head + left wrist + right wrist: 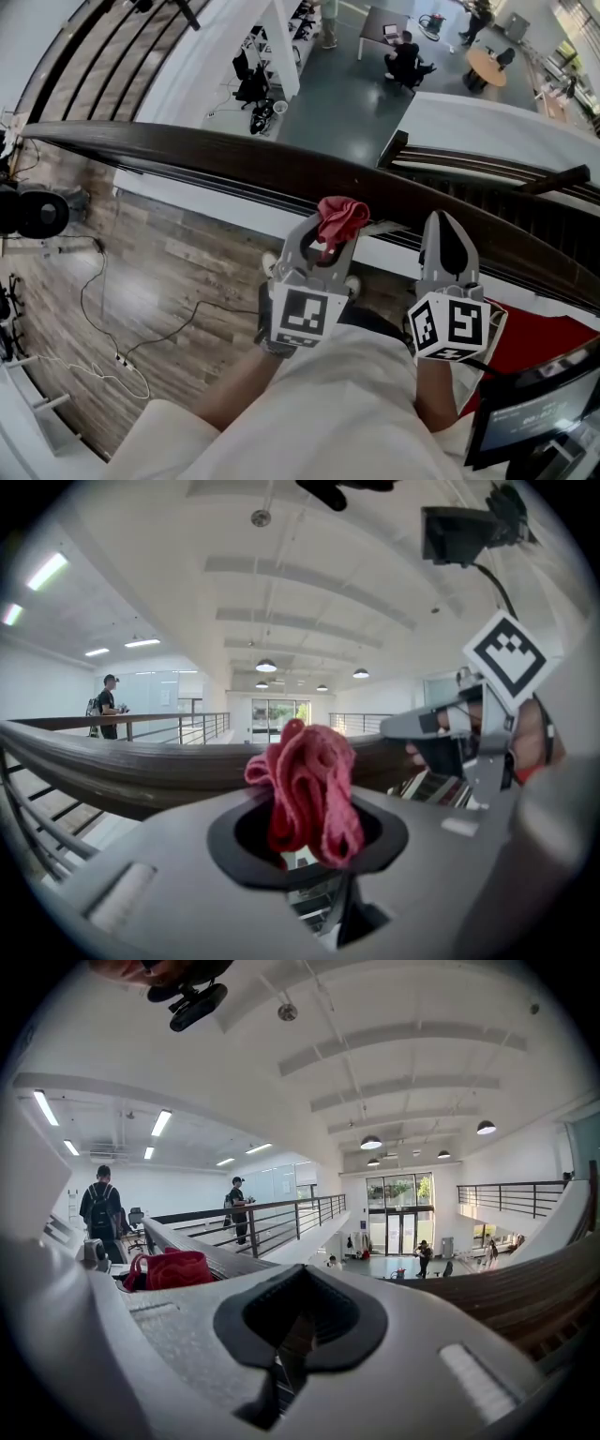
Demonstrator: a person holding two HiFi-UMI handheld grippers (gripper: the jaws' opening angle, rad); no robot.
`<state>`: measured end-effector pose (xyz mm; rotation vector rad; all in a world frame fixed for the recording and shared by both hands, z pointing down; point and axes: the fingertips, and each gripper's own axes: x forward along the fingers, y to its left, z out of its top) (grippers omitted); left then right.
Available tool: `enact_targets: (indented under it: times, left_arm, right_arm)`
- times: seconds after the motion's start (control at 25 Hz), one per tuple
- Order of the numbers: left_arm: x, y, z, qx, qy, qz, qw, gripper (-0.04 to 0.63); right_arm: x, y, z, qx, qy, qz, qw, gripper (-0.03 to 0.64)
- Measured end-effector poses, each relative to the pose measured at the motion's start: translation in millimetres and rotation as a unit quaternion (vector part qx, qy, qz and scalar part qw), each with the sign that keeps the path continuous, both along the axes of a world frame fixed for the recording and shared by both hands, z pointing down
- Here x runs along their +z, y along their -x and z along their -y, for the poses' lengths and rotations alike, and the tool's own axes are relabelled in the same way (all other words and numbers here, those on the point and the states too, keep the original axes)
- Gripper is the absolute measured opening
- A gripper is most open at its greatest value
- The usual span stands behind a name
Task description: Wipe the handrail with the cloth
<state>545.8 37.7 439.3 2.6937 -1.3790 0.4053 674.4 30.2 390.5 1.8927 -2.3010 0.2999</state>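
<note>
Left claw [326, 242] tight on red cloth [342, 216] near dark handrail [216, 155]; right claw [444, 223] closed.

Crumpled red cloth [339, 220], pinched in the left tool [328, 241], just beside the dark curved handrail [216, 155]

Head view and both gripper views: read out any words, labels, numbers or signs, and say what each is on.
No words or numbers can be read in any view.
Left gripper marker cube: a black and white square pattern, no letters.
Right gripper marker cube: the same kind of pattern, no letters.
Screen at the head view's lower right: faint light print, too blurred to read.
</note>
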Motion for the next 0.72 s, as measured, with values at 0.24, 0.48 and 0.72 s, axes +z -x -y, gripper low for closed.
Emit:
enact_targets:
  times: [0.24,0.48,0.72]
  left_arm:
    - [1,36,13,-0.05,0.001,0.0,0.9987,0.129]
    - [-30,67,23,-0.101,-0.038,-0.029,0.9938,0.126]
    - [-51,67,47,-0.069,-0.032,-0.006,0.9971,0.123]
  right_arm:
    - [-1,-3,3,0.001,-0.002,-0.003,1.0,0.003]
    - [-1,-5,5,0.005,0.0,0.001,1.0,0.003]
    - [1,6,11,-0.008,0.013,0.024,1.0,0.003]
